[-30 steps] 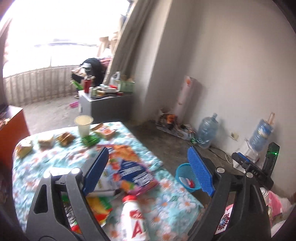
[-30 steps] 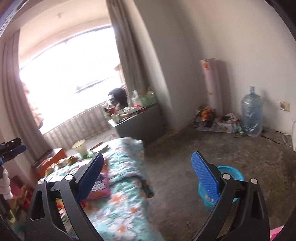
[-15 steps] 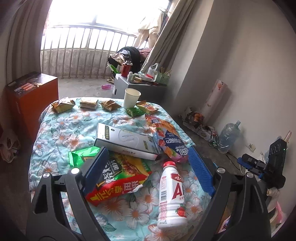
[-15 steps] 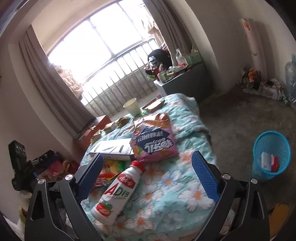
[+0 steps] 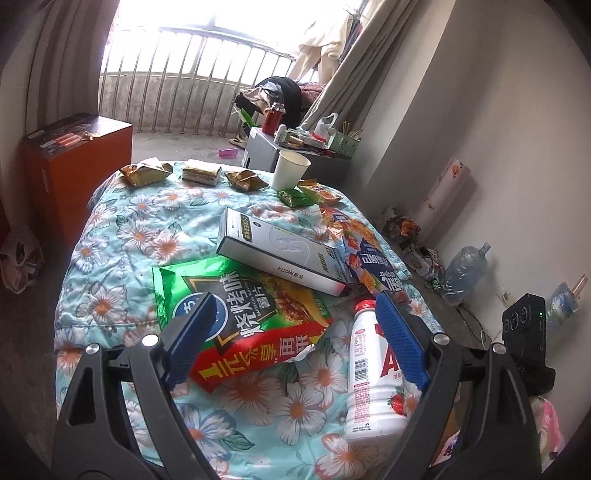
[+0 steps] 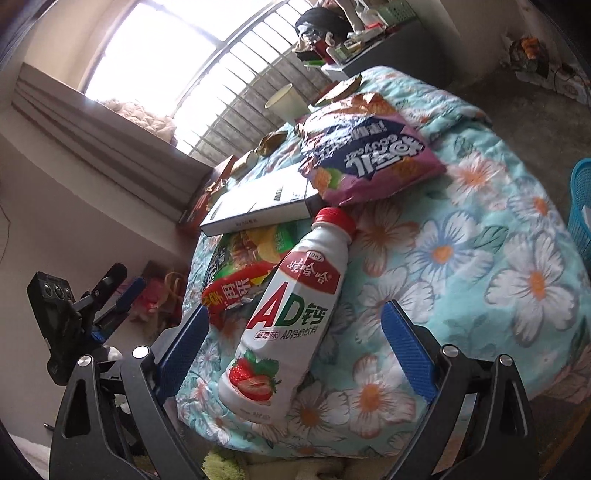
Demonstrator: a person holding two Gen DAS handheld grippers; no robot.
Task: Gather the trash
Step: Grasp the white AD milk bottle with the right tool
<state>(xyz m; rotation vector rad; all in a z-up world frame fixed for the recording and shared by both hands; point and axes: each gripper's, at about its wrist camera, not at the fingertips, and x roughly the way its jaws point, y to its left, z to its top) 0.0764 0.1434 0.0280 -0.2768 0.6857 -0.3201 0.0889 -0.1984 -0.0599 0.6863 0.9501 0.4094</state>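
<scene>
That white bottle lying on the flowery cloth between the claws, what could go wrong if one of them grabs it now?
1. The bottle lies on its side near the edge of the table; a nudge from the open right claw might roll it off.
2. Its neck rests against the green and red chip bag, so lifting could drag the bag along.
3. The open left claw hovers close by, so the two claws might bump.

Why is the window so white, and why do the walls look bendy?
Left wrist view: daylight overexposes the window above the railing, and the fisheye lens curves the wall. Right wrist view: same glare at the window, bowed railing bars, yet the bottle looks sharp.
</scene>
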